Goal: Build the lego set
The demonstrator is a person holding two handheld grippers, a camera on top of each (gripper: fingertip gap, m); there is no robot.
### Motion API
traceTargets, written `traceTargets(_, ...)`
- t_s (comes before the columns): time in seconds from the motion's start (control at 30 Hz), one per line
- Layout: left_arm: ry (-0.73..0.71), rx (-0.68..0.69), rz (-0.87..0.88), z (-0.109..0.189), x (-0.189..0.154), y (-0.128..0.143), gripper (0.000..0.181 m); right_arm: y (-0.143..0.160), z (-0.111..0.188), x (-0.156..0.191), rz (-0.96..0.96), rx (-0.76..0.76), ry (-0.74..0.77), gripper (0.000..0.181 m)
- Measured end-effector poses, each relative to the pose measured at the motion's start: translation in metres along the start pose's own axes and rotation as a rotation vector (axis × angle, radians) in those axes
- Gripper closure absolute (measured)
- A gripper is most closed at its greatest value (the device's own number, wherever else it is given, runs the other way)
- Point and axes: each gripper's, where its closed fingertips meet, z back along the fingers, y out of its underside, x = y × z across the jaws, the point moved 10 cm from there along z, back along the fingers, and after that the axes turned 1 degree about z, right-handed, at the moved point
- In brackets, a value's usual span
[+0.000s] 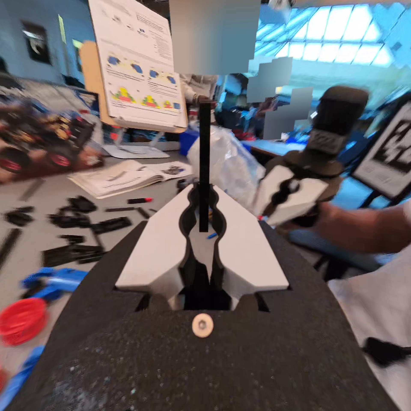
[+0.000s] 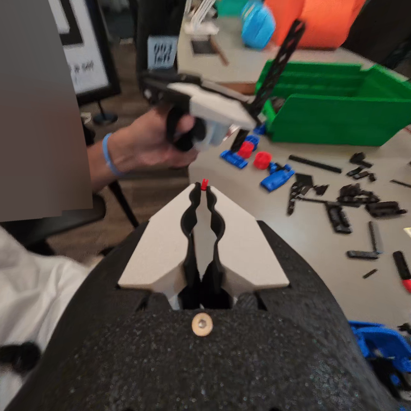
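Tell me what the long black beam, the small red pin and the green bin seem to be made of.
Black beam: likely rigid moulded plastic, matte, with straight edges and a row of holes visible in the right wrist view. Red pin: apparently glossy plastic, uniformly saturated colour. Green bin: probably moulded plastic, smooth, with a slight sheen.

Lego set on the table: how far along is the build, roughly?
Early, it seems. Nothing assembled shows clearly: many loose black pieces and blue and red parts lie scattered on the table. In hand: the left gripper holds a long black beam upright, and the right gripper pinches a small red pin. Joining those looks next.
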Motion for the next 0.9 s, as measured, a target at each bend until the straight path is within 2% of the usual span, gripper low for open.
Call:
traceTargets(0.07,0.062,-0.012,0.113,-0.009,-0.004,0.0,0.175,-0.007,-0.005,-0.01,-0.001,-0.044,0.042,0.177)
traceTargets(0.13,0.075,-0.011,0.118,-0.015,-0.007,0.002,0.176,-0.007,-0.009,-0.015,-0.049,-0.068,0.032,0.177)
traceTargets(0.37,0.03,0.005,-0.153,-0.017,-0.017,0.01,0.176,-0.007,0.005,-0.041,-0.533,-0.268,-0.234,0.177)
traceTargets(0.47,0.029,0.032,-0.261,-0.021,-0.026,0.014,0.175,-0.002,0.002,-0.045,-0.692,-0.25,-0.37,0.177)
traceTargets(0.57,0.047,0.055,-0.28,-0.024,-0.031,0.015,0.175,0.003,-0.001,-0.046,-0.786,-0.216,-0.436,0.177)
traceTargets(0.77,0.065,0.059,-0.291,-0.025,-0.035,0.014,0.175,0.004,0.0,-0.046,-0.844,-0.197,-0.489,0.177)
traceTargets(0.9,0.052,0.069,-0.366,-0.025,-0.041,0.013,0.175,0.006,0.001,-0.047,-0.898,-0.195,-0.543,0.177)
